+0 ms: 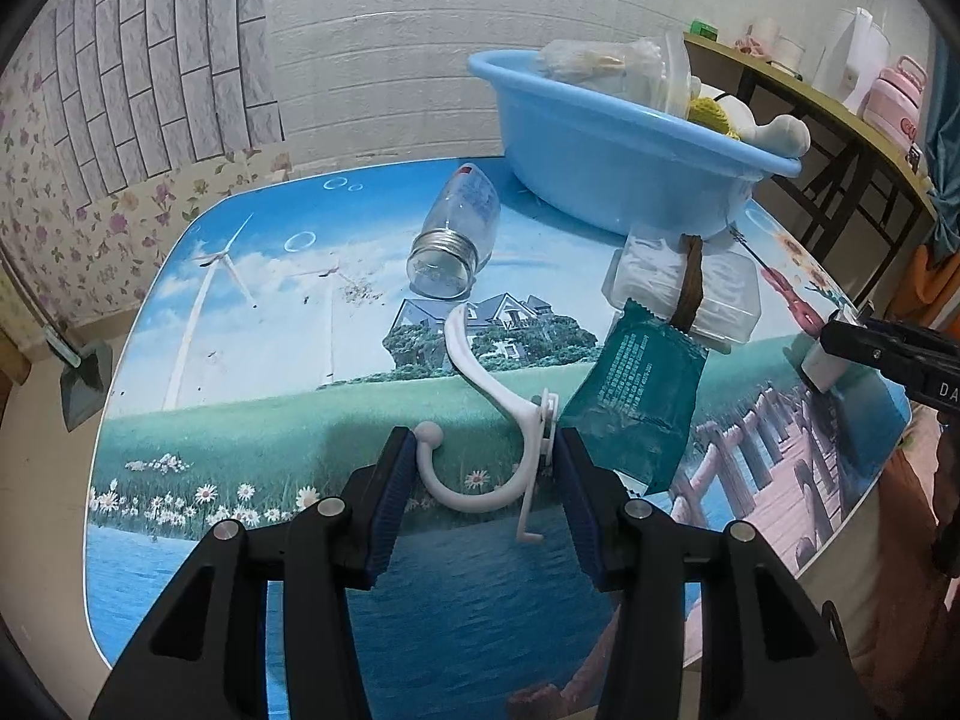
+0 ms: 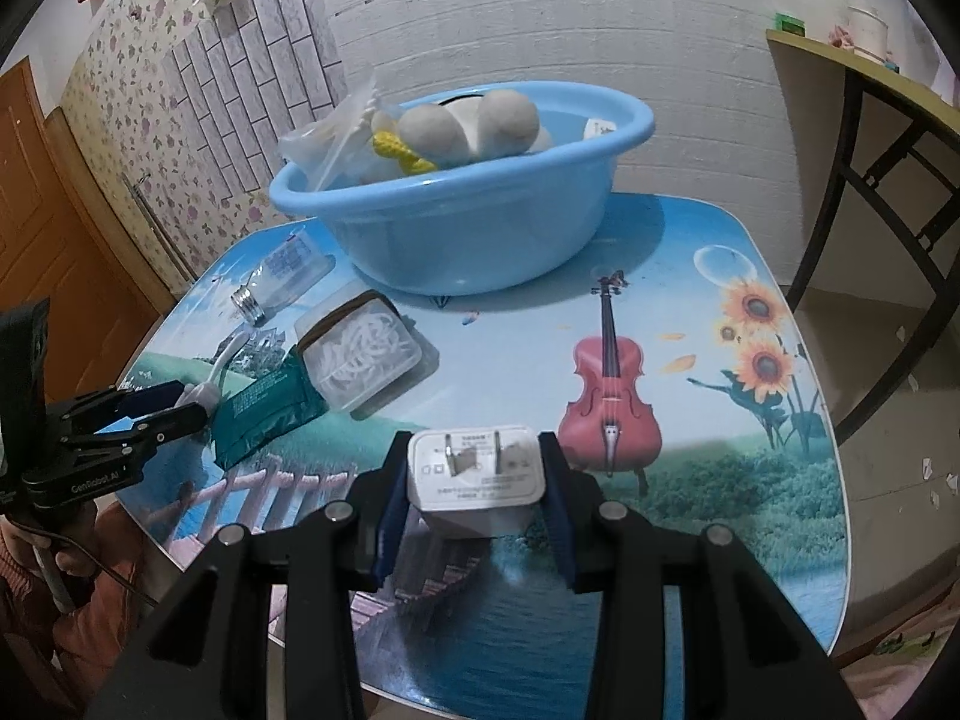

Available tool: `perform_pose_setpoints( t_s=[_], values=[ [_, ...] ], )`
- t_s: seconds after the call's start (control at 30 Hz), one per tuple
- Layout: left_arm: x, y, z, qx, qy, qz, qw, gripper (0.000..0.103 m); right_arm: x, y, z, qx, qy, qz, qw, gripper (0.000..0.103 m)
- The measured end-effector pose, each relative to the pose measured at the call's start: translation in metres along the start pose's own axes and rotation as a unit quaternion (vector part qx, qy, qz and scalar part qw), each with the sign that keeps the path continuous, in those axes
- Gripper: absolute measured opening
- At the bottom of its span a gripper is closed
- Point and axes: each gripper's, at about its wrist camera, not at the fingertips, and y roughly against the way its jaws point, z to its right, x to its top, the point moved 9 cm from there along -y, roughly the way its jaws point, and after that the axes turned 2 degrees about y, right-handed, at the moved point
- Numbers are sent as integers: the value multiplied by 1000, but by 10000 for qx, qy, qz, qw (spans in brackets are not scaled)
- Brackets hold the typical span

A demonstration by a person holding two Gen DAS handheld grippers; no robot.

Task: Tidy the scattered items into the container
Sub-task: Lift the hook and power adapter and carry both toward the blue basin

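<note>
On the far left a jar [image 1: 454,238] lies on its side on the table [image 1: 252,372], its metal neck towards me. My left gripper [image 1: 483,468] holds a white hook [image 1: 480,420] — its pads touch the hook's ball tip on one side and its clip on the other, the curve lying between them on the tabletop. Just right of that lies a green packet [image 1: 639,402], one corner tucked against a clear box [image 1: 684,288] of white loops with a brown band round it. Behind the box stands the blue basin [image 1: 606,162], with a plush toy [image 2: 474,126] and a plastic bag [image 2: 327,141] inside it. Further right, my right gripper [image 2: 477,477] is clamped on a white charger [image 2: 477,468] — prongs facing up, held above the near edge of the table, well apart from the basin.
</note>
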Motion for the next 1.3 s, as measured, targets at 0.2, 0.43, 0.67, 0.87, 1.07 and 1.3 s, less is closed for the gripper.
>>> perform_pose_setpoints(
  t_s=[0.2,0.43,0.67,0.87,1.07,1.3],
  values=[
    [4,-4,2,51,-70,34,10000,47,2,-1,-2,20,5,2,10000,39],
    [7,-8,6,163,-181,87,9997,47,2,-3,0,-21,-46,30,10000,41],
    [12,-13,10,182,-220,123,9995,47,4,-7,2,-120,-20,-17,9999,43],
    [14,-13,12,112,-220,103,9996,47,1,-16,8,-241,-11,-128,9996,49],
    [19,-5,14,24,-182,211,9996,47,6,-6,9,-145,-38,42,9999,40],
    [26,3,20,-57,-149,309,9994,47,15,10,5,-58,17,242,9997,40]
  ],
)
